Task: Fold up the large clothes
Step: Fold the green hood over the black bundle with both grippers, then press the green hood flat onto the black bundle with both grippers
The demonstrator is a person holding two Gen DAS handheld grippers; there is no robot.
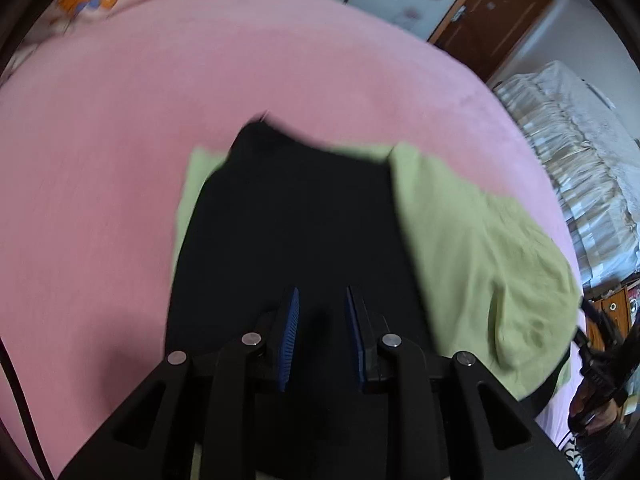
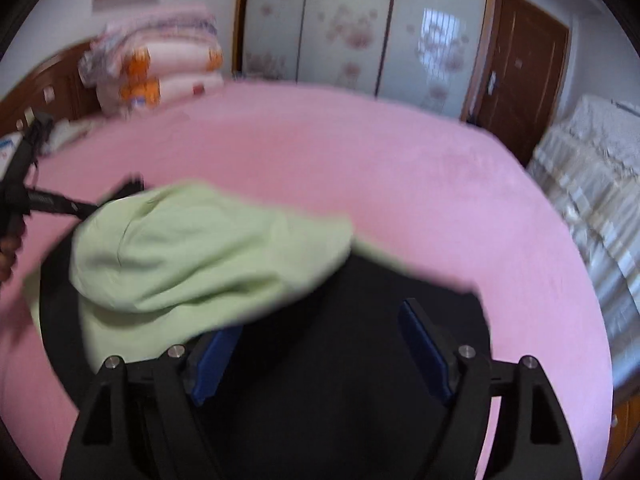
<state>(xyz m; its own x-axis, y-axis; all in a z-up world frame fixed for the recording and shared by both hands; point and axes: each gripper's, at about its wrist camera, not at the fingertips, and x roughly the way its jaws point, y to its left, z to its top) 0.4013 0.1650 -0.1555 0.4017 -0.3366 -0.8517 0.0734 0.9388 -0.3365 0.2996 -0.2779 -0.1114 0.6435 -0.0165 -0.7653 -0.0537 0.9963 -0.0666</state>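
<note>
Black garment (image 1: pixel 296 216) on pink bed (image 1: pixel 100 168), over green cloth (image 1: pixel 480 248); long axis runs ahead of left tool (image 1: pixel 322 300). Left tool narrow gap, empty. Right tool (image 2: pixel 322 320) wide, empty, above garment; neither clearly nearer.

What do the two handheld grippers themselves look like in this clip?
Both the left gripper and right gripper share one design: matte black angular linkage arms with silver round pivot bolts and ribbed blue finger pads. A dark cable runs along the left view's edge.
</note>
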